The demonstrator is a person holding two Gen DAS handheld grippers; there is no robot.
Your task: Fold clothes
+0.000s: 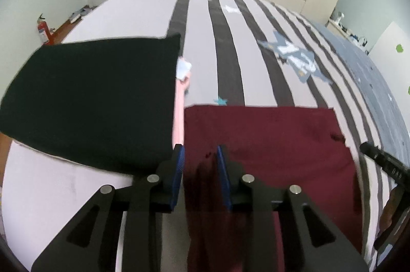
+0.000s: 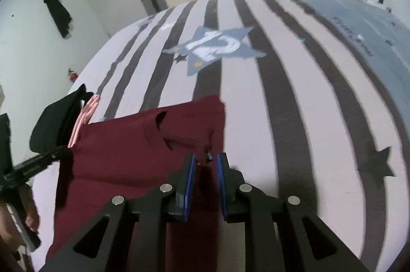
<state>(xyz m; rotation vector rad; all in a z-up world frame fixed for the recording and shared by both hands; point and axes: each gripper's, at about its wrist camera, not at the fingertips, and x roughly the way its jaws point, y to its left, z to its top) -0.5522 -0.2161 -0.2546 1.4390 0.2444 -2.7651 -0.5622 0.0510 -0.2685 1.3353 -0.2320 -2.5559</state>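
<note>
Striped bed [image 1: 225,46] | maroon garment [image 1: 269,133] is spread crosswise just ahead of both; left gripper [image 1: 200,151] and right gripper [image 2: 206,159] are slightly parted over its near edge; nothing is clamped

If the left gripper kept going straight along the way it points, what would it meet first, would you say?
Most likely the maroon garment lying on the striped bedspread: the left gripper points down at it, jaws slightly apart with maroon cloth showing between them. Depth is hard to judge.
</note>
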